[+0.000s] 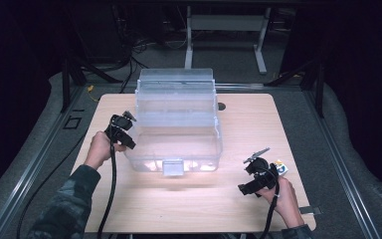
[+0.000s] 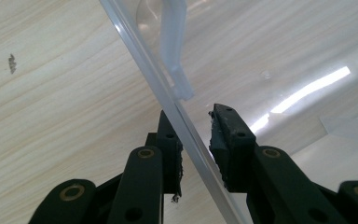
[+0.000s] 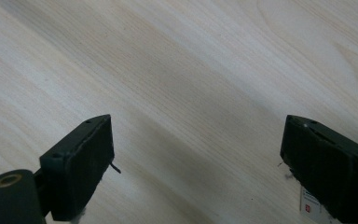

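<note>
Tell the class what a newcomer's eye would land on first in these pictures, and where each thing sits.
First comes the big clear plastic box in the middle of the wooden table, lit brightly near its front. At its left side the left gripper straddles the box's rim, one jaw on either side of the wall. Near the table's right front edge the right gripper has its jaws wide apart over bare wood, with a small card beside it.

A clear plastic storage bin (image 1: 177, 124) stands on the wooden table (image 1: 238, 199), toward its far middle. At the bin's left rim (image 2: 168, 100) sits the left gripper (image 1: 123, 133), a jaw on either side of the wall. The right gripper (image 1: 254, 178) rests near the table's front right, well apart from the bin, with what may be a small card (image 1: 281, 168) just beside it.
</note>
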